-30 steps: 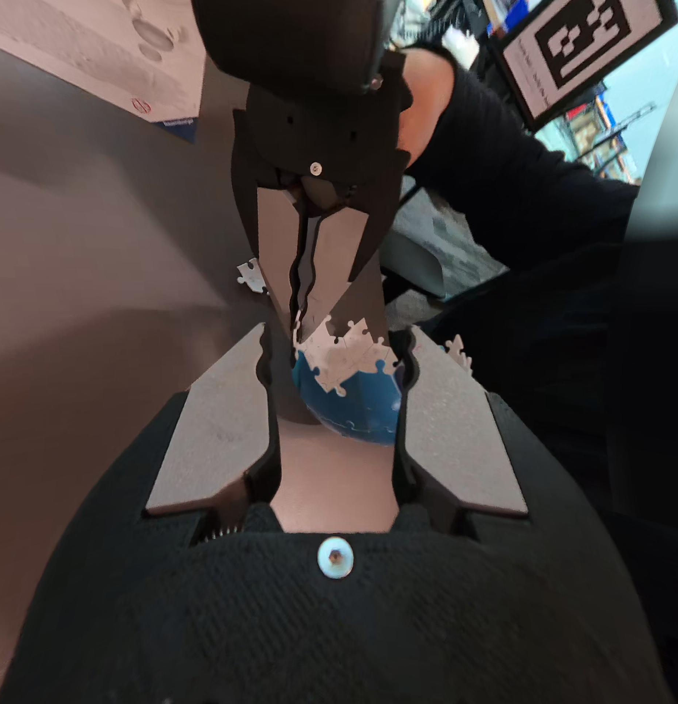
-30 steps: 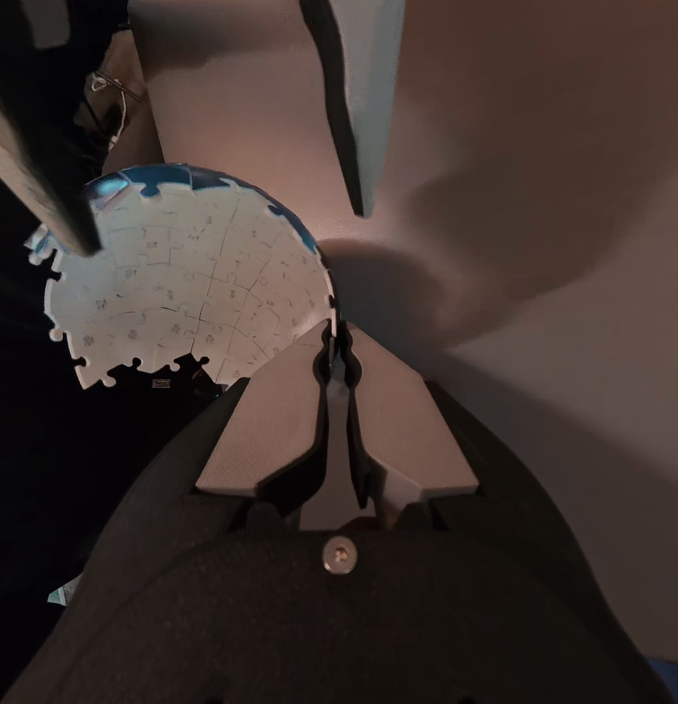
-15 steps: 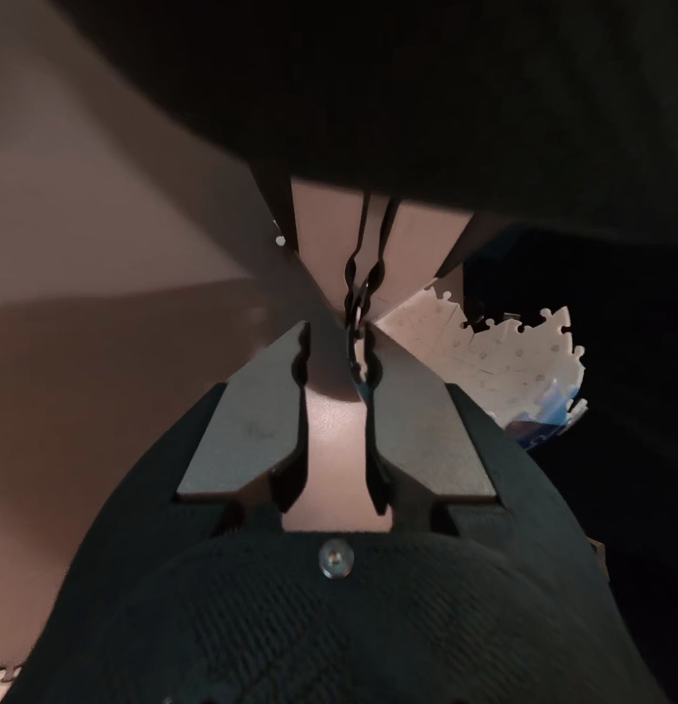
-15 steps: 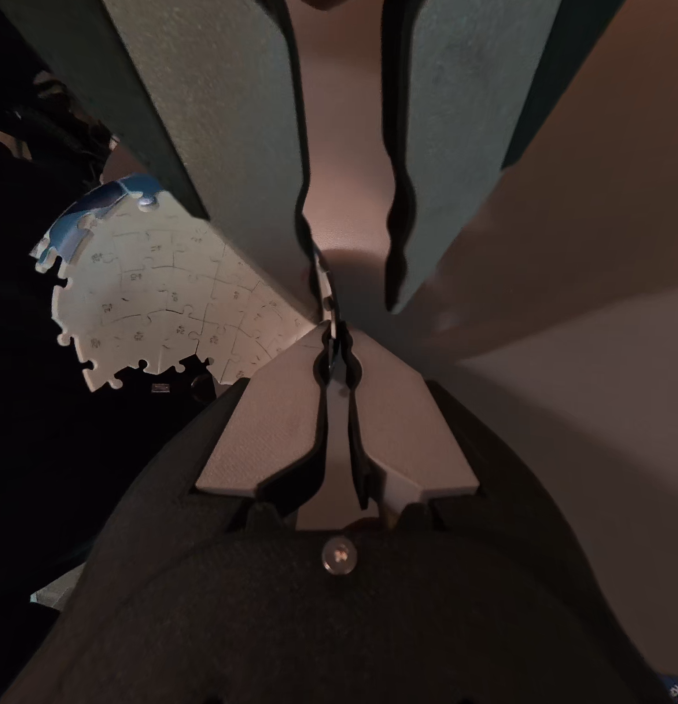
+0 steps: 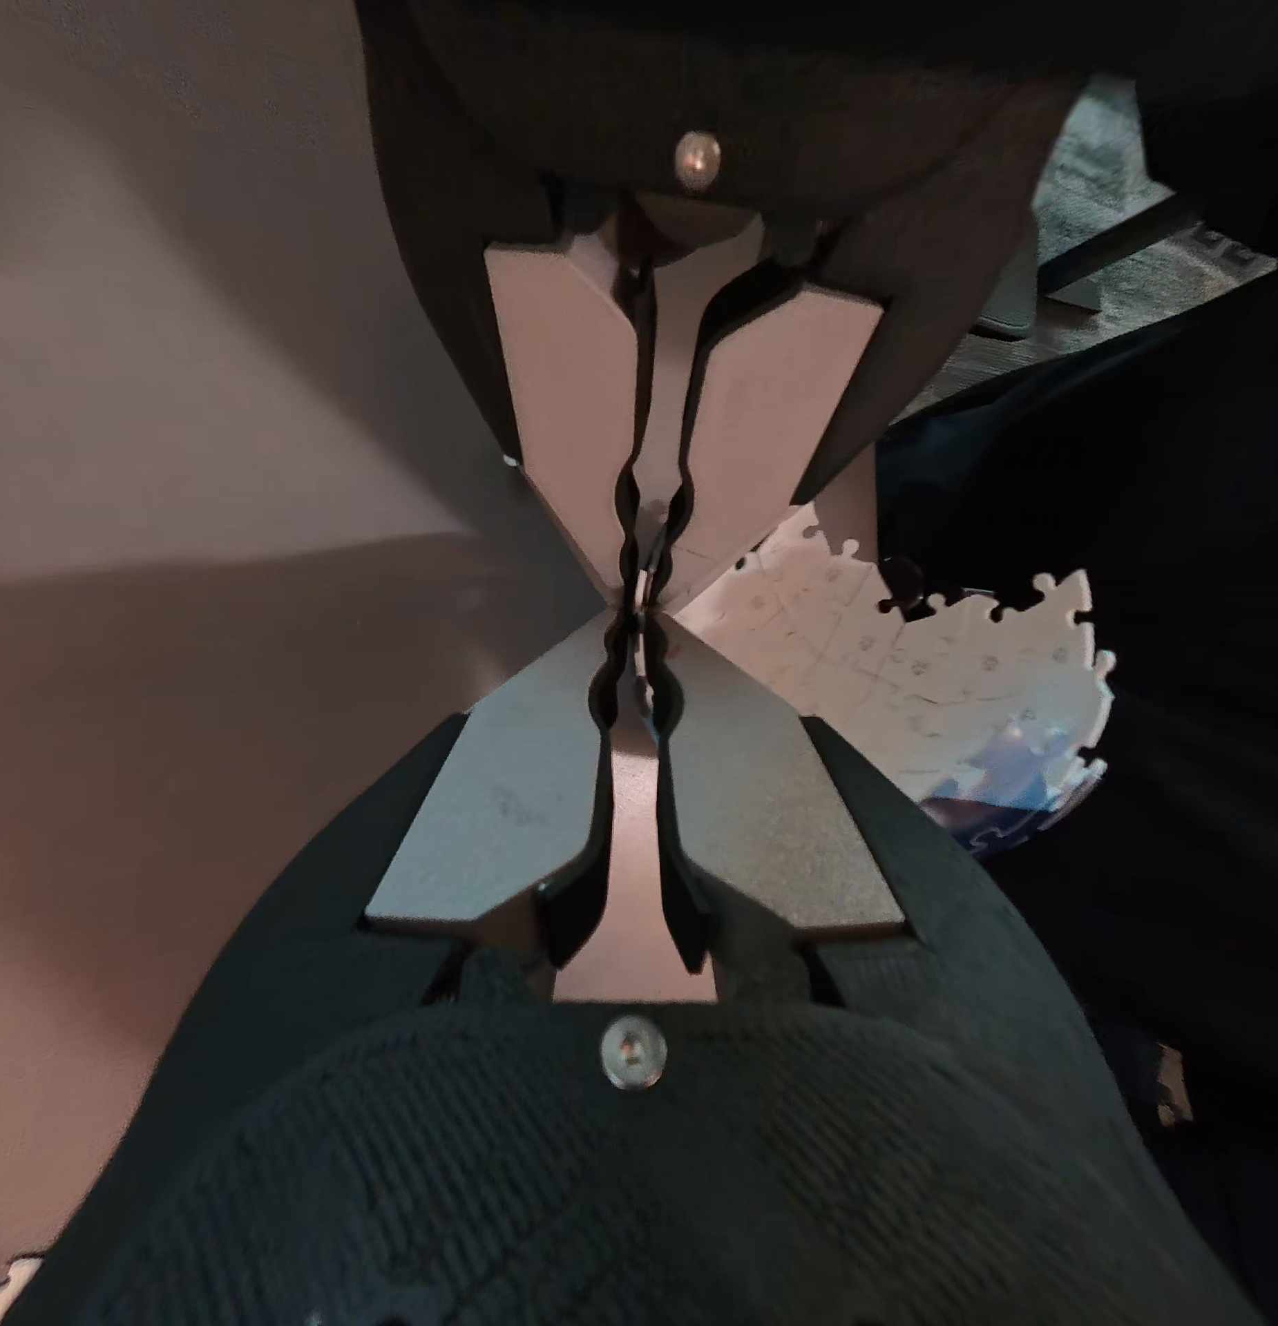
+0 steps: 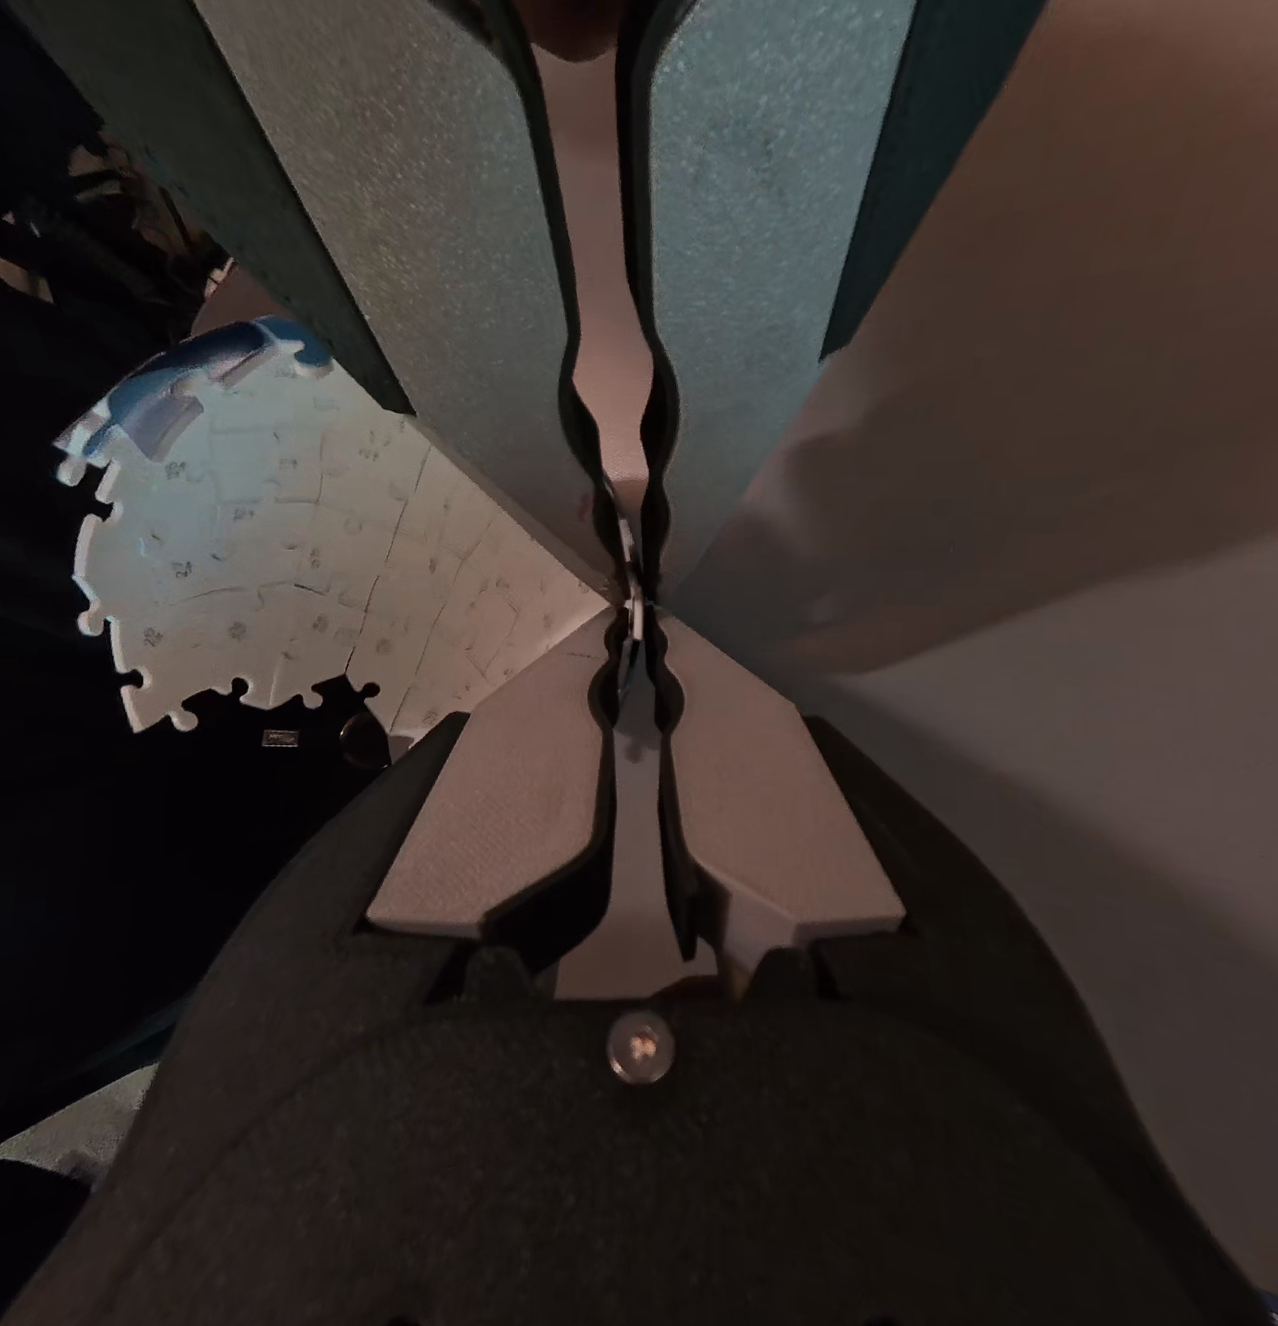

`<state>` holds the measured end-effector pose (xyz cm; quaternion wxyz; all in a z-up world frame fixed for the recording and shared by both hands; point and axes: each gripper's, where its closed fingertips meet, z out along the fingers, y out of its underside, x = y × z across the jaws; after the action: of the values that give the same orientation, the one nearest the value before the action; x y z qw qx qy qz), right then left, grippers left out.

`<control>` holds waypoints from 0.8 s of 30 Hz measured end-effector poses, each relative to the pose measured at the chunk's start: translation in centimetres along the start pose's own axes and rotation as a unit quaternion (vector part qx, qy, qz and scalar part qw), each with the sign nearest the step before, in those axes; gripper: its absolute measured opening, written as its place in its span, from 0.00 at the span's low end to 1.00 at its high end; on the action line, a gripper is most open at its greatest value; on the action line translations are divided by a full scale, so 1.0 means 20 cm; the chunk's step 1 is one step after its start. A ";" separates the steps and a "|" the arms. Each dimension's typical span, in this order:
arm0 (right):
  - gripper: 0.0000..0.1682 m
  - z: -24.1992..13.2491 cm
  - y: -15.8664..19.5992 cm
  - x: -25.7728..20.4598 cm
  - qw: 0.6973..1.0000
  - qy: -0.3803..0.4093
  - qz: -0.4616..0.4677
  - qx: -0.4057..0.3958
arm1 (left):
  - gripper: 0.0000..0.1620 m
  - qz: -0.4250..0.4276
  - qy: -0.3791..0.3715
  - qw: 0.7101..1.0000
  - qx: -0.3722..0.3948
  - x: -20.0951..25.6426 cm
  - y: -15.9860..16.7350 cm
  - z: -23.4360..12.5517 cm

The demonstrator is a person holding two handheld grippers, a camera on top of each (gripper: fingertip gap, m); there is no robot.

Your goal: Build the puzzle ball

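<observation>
My left tool (image 5: 635, 649) and right tool (image 6: 635, 638) meet tip to tip, both pinching the half-built puzzle ball's (image 5: 909, 689) rim above the dim, plain bench (image 5: 191, 646), near its edge.

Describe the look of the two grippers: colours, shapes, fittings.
Both look alike. The left gripper has a black, ribbed body with a silver screw at its middle. Its two fingers are flat grey wedges tapering to the tip, with black wavy inner edges. The right gripper has the same black body, grey wedge fingers and screw. No cables or sleeves show.
</observation>
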<state>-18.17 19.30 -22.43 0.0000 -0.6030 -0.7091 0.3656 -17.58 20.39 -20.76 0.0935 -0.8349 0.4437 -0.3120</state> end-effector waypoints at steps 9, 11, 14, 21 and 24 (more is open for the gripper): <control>0.07 -0.07 -0.01 0.01 1.000 0.020 0.008 0.017 | 0.00 0.005 -0.036 0.999 -0.016 0.00 0.02 0.01; 0.09 -0.10 -0.01 -0.01 0.999 0.025 0.009 0.019 | 0.00 -0.001 -0.036 0.999 -0.015 0.01 0.02 0.01; 0.10 -0.11 0.01 -0.03 0.999 0.032 0.009 0.015 | 0.00 -0.006 -0.037 0.999 -0.012 0.01 0.02 0.01; 0.11 -0.06 0.08 -0.05 0.999 0.011 0.034 0.000 | 0.00 -0.013 -0.037 0.999 -0.011 0.02 0.03 0.00; 0.11 -0.10 0.05 -0.04 0.999 0.023 0.031 0.015 | 0.01 -0.017 -0.036 0.999 -0.010 0.02 0.03 0.00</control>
<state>-16.23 19.63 -21.13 0.0143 -0.6331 -0.6841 0.3620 -17.83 19.66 -20.77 0.0956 -0.8538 0.4293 -0.2787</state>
